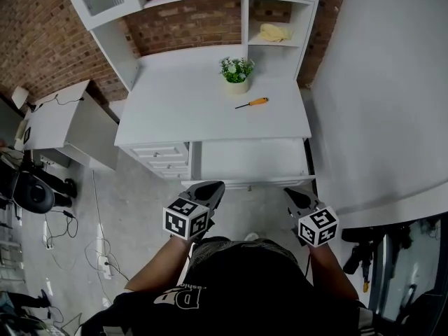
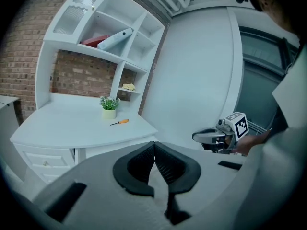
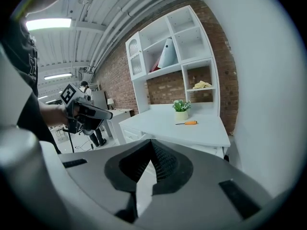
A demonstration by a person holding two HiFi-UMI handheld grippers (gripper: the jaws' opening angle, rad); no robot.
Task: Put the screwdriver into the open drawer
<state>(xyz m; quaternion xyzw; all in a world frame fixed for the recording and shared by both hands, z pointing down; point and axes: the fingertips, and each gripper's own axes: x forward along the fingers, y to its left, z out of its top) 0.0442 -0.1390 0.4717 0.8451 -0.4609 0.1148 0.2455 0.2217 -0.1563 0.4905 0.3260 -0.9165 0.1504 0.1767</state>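
An orange-handled screwdriver (image 1: 253,103) lies on the white desk top (image 1: 182,103), right of centre, just in front of a small potted plant (image 1: 236,73). Below the desk's front edge the wide open drawer (image 1: 252,158) is pulled out and looks bare inside. My left gripper (image 1: 212,187) and right gripper (image 1: 291,194) hover side by side just short of the drawer's front, both shut and holding nothing. In the left gripper view the screwdriver (image 2: 120,122) is far ahead, as it is in the right gripper view (image 3: 187,123).
A stack of small shut drawers (image 1: 164,156) sits left of the open one. A low white cabinet (image 1: 63,121) stands further left, a large white panel (image 1: 378,96) to the right. A yellow cloth (image 1: 274,32) lies on a hutch shelf. Cables (image 1: 98,243) run over the floor.
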